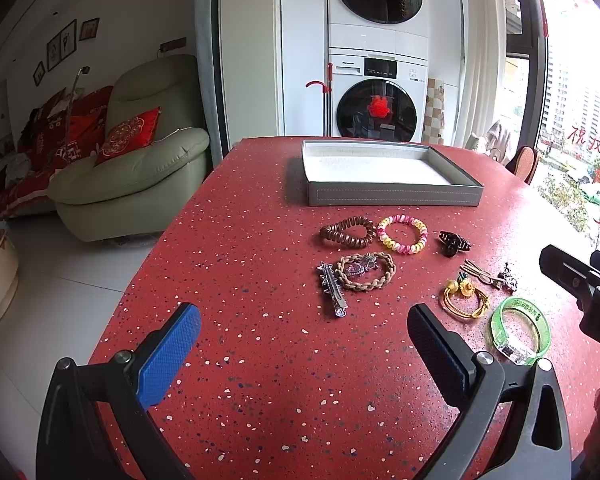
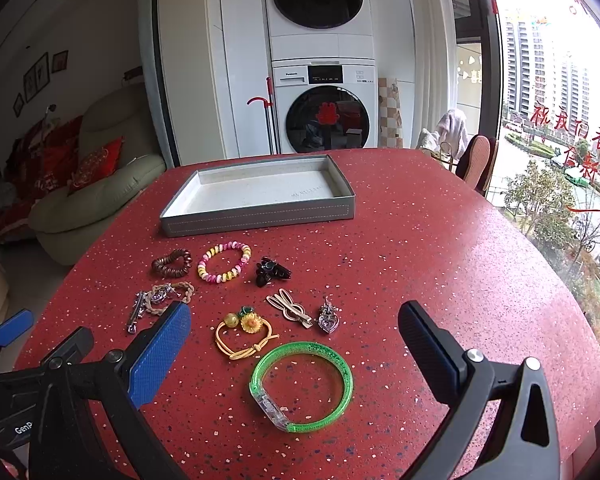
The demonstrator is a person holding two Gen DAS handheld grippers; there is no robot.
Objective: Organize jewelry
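Observation:
Several hair and wrist pieces lie on the red speckled table (image 1: 260, 360) in front of an empty grey tray (image 1: 392, 194) (image 2: 256, 216). Among them are a brown coil tie (image 1: 347, 232), a pink-yellow bead bracelet (image 2: 224, 262), a black claw clip (image 2: 271, 271), a braided band (image 1: 365, 271), a silver clip (image 1: 332, 290), a yellow flower cord (image 2: 244, 334) and a green bangle (image 2: 302, 386). My left gripper (image 1: 304, 332) is open, near the silver clip. My right gripper (image 2: 294, 336) is open, with the bangle and flower cord between its fingers on the table.
A beige armchair (image 1: 140, 168) with red cushions stands off the table's left edge. Stacked white laundry machines (image 1: 376, 92) stand behind the far edge. A chair back (image 2: 478, 162) and a large window lie to the right. A bunny clip (image 2: 290, 312) and silver pendant (image 2: 328, 316) lie mid-table.

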